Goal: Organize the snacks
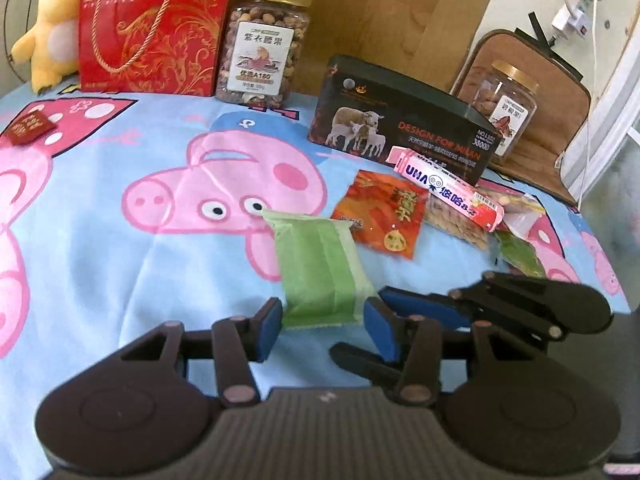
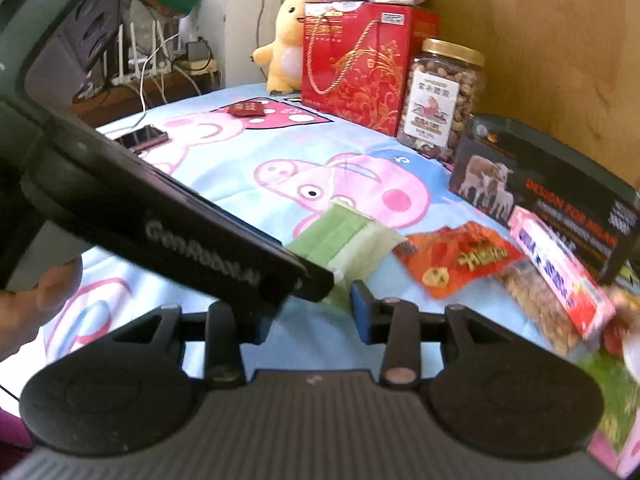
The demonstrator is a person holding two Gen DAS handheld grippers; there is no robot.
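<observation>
Green snack packet (image 1: 320,270), lying flat on the cartoon-pig bedsheet (image 1: 120,240) near the sheet's front edge, one short end toward the cameras. Left gripper (image 1: 322,326): fingers spread, blue pads (image 1: 270,330) on either side of the packet's near end, with a gap visible at each pad; held low and roughly level over the sheet. Right gripper (image 2: 312,314): fingers likewise spread, one blue pad (image 2: 362,314) visible just beside the packet (image 2: 344,246); its other finger is hidden behind the black body of the left tool, which crosses the right wrist view diagonally from upper left. In the left wrist view the right gripper enters from the right, low over the sheet, its blue-tipped fingers reaching just beside the packet's near corner. Part of a hand (image 2: 24,308) shows at the left margin of the right wrist view.

To the right of the packet: red-orange snack pouch (image 1: 380,216), then a bag of pale nuts (image 1: 456,220) with a pink candy box (image 1: 448,190) resting across it. Behind these stands a dark box with sheep (image 1: 400,128). Along the far edge of the sheet: nut jar (image 1: 264,48), red gift bag (image 1: 156,28), yellow plush duck (image 1: 48,28). A second jar (image 1: 508,108) stands at the far right corner.
</observation>
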